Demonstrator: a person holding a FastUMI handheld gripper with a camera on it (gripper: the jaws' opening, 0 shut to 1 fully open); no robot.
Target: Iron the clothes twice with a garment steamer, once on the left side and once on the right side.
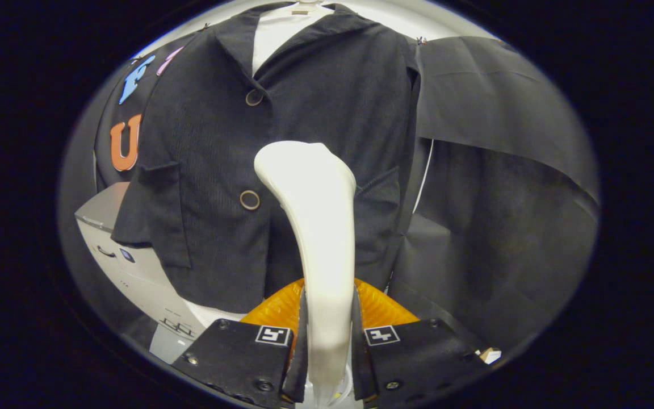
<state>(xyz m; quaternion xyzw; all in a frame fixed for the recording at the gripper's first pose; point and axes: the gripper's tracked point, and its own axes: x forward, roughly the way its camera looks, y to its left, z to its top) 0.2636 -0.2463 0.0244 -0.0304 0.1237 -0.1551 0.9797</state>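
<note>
Gripper view: hand-held gripper (327,341) clamps garment steamer (315,227), jacket (304,102) beyond

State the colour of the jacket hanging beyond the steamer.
Black jacket, with brown ringed buttons; clearest in the gripper view.

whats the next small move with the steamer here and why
Probably ease the white plastic garment steamer, clamped between the gripper fingers, forward toward the dark buttoned jacket on its hanger. Its head sits at mid-chest, just beside the lower round button, seemingly short of the fabric.
</note>
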